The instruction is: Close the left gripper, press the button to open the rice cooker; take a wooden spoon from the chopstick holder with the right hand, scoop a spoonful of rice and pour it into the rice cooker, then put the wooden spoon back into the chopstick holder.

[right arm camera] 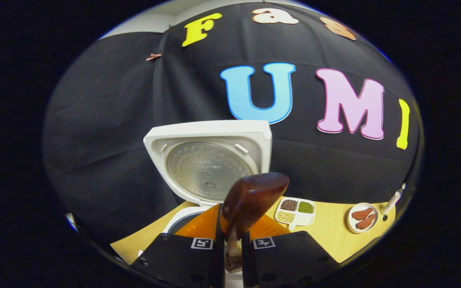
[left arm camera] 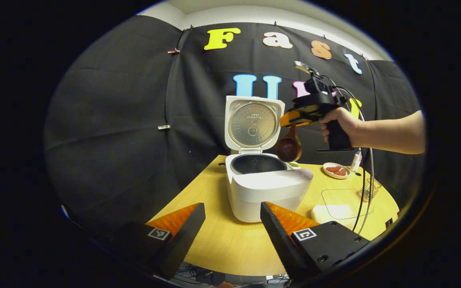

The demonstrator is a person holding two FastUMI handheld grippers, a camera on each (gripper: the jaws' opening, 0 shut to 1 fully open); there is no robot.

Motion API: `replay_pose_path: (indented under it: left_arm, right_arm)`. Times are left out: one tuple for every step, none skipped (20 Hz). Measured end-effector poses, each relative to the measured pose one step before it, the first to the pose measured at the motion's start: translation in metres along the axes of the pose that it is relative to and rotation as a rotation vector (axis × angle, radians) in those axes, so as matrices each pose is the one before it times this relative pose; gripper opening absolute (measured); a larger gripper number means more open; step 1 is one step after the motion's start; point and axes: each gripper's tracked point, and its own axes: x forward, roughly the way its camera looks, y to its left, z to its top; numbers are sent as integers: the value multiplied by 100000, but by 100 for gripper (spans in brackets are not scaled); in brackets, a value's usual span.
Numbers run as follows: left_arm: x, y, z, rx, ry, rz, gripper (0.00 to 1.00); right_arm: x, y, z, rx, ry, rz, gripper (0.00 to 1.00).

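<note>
Right claw (right arm camera: 233, 240), clamped on the handle of the wooden spoon (right arm camera: 250, 204): both fingers press the handle from either side, so the bowl projects forward and stays steady for carrying. In the left gripper view the same claw (left arm camera: 294, 119) is held by a hand (left arm camera: 340, 126) above and just right of the open rice cooker (left arm camera: 268, 188), with the spoon's bowl (left arm camera: 289, 147) hanging below the fingers, tipped downward near the far right rim of the inner pot (left arm camera: 257, 163). This posture suits pouring, since a bowl over the pot mouth lets its load fall inside; whether any rice is in the bowl cannot be told.

Left claw (left arm camera: 232, 228), fingers apart and holding nothing: it waits low at the near edge of the bench (left arm camera: 222, 244), well clear of the cooker. Its part, pressing the button, appears done, because the lid (left arm camera: 253, 124) stands upright at the far side with its metal inner face turned towards the viewer.

Surroundings on the bench, right of the cooker: a divided dish of grains (right arm camera: 296, 211), a small plate with reddish pieces (right arm camera: 361, 218), a clear lidded container (left arm camera: 340, 204) and a wire holder (left arm camera: 370, 190), probably the chopstick holder, well apart from the cooker at the far right. The spoon must be returned there last.
</note>
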Motion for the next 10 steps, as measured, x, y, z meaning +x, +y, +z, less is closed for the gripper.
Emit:
replay_pose_path:
  left_arm:
    - [72,-559,487,65,-661,-71,96]
    - [173,-699,501,-7,-694,-198,95]
    - [184,-729,630,-60,-693,-161,95]
    - [173,-747,480,12,-707,-64,95]
    - [205,-767,427,-56,-558,38,95]
    - [200,-777,465,-254,-583,-145,96]
    - [168,-808,435,-290,-508,-38,96]
    - [184,-939,357,-351,-392,-131,96]
    - [176,-737,299,-260,-154,-13,96]
    - [271,-903,239,-217,-63,132,96]
  right_arm:
    - [-961,-1567,536,3658,-277,-1039,21]
    - [-903,-1556,575,3431,-636,-1081,21]
    - [-838,-1761,754,2368,-850,-1268,21]
    - [-914,-1872,804,1543,-1013,-1521,21]
    - [-870,-2093,618,1323,-919,-1949,21]
    - [-785,-1985,490,1520,-428,-1777,21]
    - [-783,-2212,507,1902,-493,-2112,21]
    - [-901,-2351,594,2651,-1141,-2466,21]
    - [-627,-2426,609,2858,-725,-2388,21]
    - [-598,-2299,330,2635,-552,-2671,21]
